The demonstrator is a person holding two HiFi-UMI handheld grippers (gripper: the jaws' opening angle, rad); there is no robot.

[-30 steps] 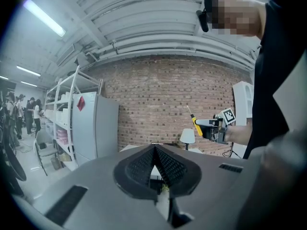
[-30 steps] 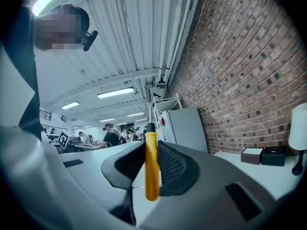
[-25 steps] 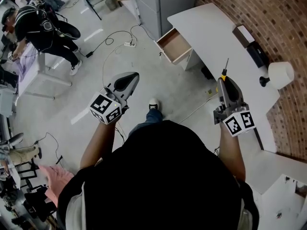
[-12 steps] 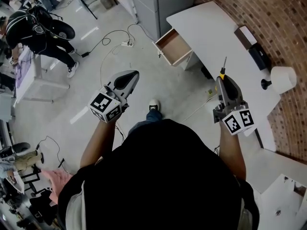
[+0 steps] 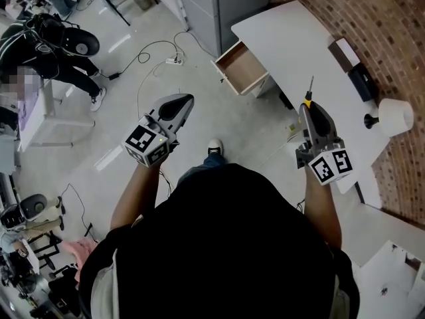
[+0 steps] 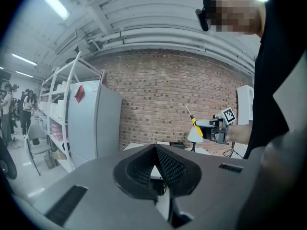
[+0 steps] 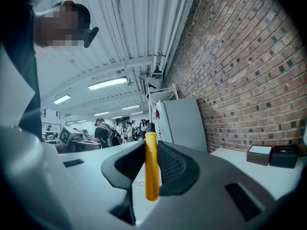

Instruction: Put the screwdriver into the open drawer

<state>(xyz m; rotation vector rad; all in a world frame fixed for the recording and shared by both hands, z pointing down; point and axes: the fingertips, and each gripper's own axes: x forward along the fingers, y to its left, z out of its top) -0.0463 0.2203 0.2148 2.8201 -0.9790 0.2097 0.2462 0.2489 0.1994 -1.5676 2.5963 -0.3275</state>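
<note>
My right gripper (image 5: 308, 105) is shut on a yellow-handled screwdriver (image 5: 309, 93), whose thin shaft sticks out past the tips over the white desk (image 5: 292, 38). In the right gripper view the yellow handle (image 7: 151, 166) stands upright between the jaws of that right gripper (image 7: 152, 169). The open wooden drawer (image 5: 242, 65) juts from the desk's left end, ahead and left of the right gripper. My left gripper (image 5: 187, 100) hangs over the floor, shut and holding nothing. The left gripper (image 6: 156, 152) view also shows the screwdriver (image 6: 195, 125) held far off.
A white lamp (image 5: 393, 115) and dark boxes (image 5: 362, 82) sit on the desk by the brick wall. Cables (image 5: 156, 58) lie on the floor. A grey cabinet (image 5: 226, 5) stands behind the drawer. People (image 5: 50, 42) sit at the far left. My shoe (image 5: 214, 148) is below.
The head view has shifted a little; the drawer and desk sit slightly nearer. Both grippers keep their pose and the screwdriver stays clamped.
</note>
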